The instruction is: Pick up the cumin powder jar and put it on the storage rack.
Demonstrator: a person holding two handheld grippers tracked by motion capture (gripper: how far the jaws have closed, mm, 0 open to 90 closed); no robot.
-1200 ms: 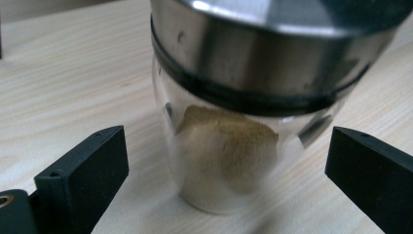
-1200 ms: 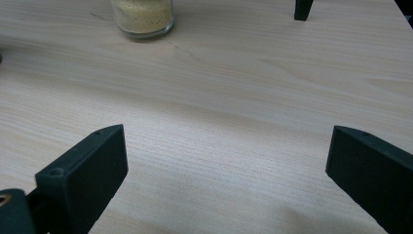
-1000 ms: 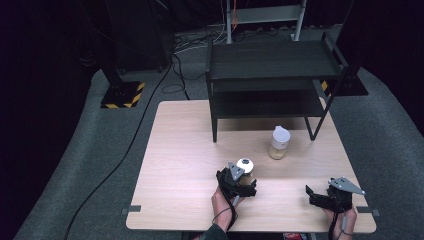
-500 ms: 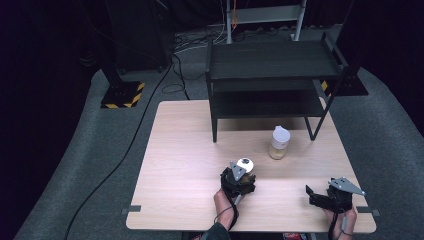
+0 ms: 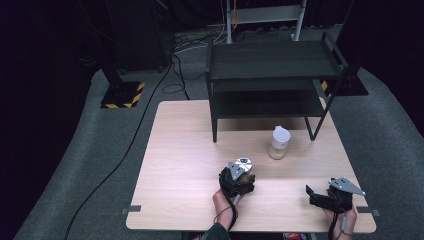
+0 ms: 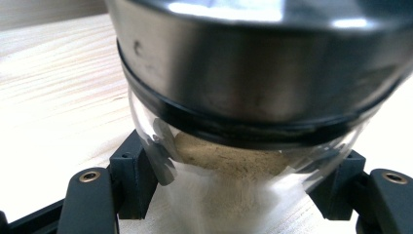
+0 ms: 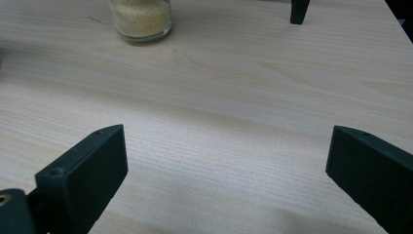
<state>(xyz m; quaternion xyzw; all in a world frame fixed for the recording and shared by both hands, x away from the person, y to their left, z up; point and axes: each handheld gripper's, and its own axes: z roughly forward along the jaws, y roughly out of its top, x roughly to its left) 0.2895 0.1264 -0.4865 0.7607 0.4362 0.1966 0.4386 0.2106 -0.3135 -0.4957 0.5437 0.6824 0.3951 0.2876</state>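
Note:
A glass jar [image 6: 253,83] with a shiny metal lid and pale powder inside stands between the jaws of my left gripper [image 6: 238,183], which is shut on its glass body. In the high view this jar [image 5: 243,163] and the left gripper [image 5: 237,179] are near the table's front middle. A second jar [image 5: 279,143] with a white cap and yellowish grains stands farther back, in front of the shelf. My right gripper [image 5: 324,196] rests near the front right corner, open with nothing between its jaws. The right gripper view looks past that gripper [image 7: 229,180] to the grain jar [image 7: 140,19] at top left.
A black two-tier shelf [image 5: 270,75] stands on the back half of the wooden table [image 5: 175,165]; one of its legs [image 7: 298,12] shows in the right gripper view. Cables and a striped stand base [image 5: 121,95] lie on the floor beyond the table.
The left gripper with its jar has shifted only slightly. The right gripper has stayed in place.

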